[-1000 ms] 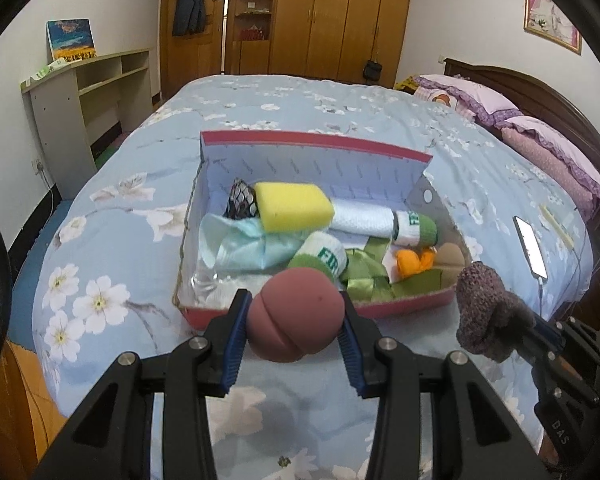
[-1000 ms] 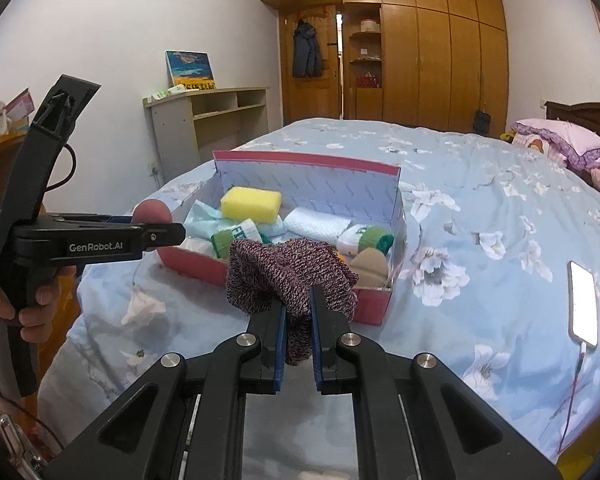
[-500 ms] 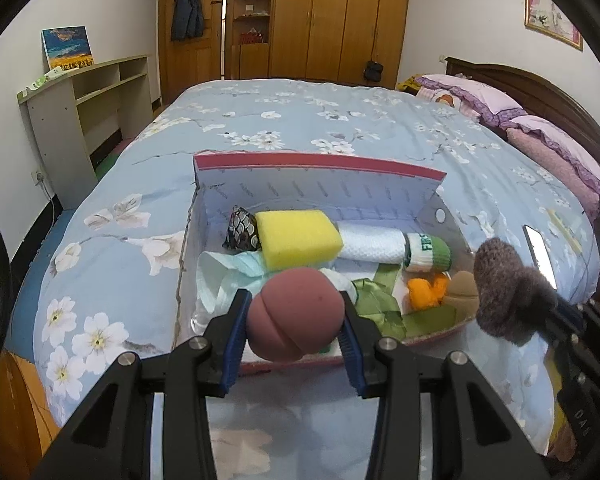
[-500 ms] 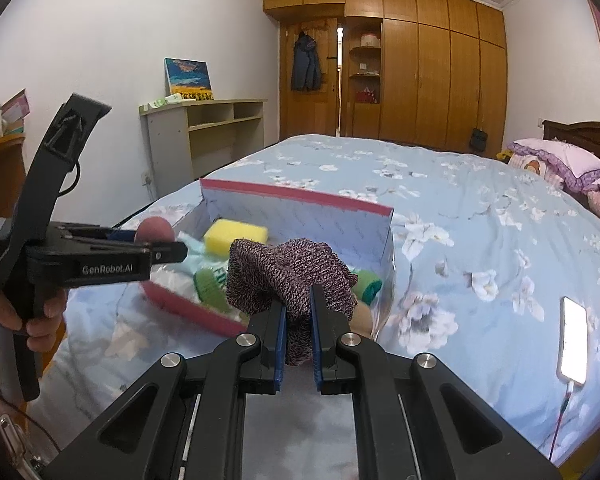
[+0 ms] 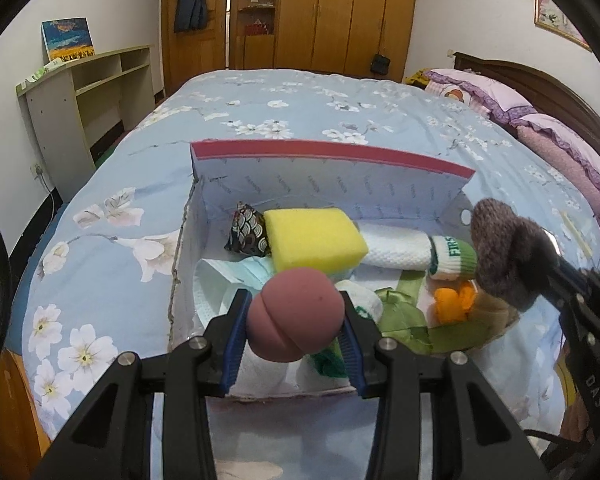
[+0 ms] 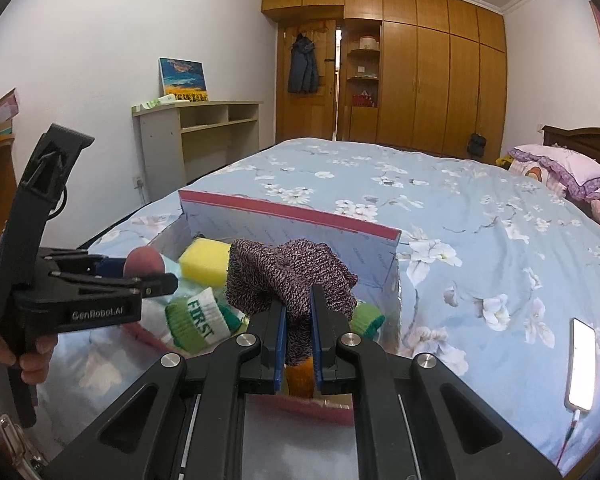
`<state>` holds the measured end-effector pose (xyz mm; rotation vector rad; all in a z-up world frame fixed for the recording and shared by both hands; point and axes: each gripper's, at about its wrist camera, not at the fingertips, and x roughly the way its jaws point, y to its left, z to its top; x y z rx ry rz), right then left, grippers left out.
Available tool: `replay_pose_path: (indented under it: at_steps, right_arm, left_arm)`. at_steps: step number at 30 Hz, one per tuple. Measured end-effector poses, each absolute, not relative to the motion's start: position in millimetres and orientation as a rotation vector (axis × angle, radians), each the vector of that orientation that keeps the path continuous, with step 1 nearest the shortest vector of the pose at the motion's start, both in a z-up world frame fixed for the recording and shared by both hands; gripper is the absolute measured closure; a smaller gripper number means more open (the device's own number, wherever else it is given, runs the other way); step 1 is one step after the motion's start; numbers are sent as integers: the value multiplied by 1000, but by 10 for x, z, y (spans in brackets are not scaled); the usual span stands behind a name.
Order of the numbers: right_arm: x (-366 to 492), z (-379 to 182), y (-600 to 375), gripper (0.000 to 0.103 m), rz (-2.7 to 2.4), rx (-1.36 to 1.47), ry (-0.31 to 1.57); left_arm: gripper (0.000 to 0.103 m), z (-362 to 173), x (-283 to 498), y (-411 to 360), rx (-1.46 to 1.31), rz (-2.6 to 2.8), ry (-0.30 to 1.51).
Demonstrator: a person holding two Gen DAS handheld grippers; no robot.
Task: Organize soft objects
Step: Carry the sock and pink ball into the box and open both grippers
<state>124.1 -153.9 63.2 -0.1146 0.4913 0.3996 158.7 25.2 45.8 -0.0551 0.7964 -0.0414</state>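
Pink foam ball (image 5: 295, 315) pinched by left gripper (image 5: 296, 330), knit sock (image 6: 290, 276) clamped by right gripper (image 6: 299, 320) — best lowered over box (image 5: 332, 158) gaps before release.

Matt pink foam ball (image 5: 295, 315); coarse knitted sock (image 6: 290, 276); porous yellow sponge (image 5: 315, 239).

Both tongs now sit closer to the box (image 5: 328, 156); the pink ball (image 5: 296, 314) hangs over its near edge; the knitted sock (image 6: 290, 270) now overlaps its interior.
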Motion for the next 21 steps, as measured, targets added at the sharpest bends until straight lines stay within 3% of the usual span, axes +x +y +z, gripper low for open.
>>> replay_pose_path:
  at_steps: [21]
  right_arm:
    - [1623,159,-1398,92,405,-132,600]
  left_arm:
    - [59,125,1781,288,-63,-23,853]
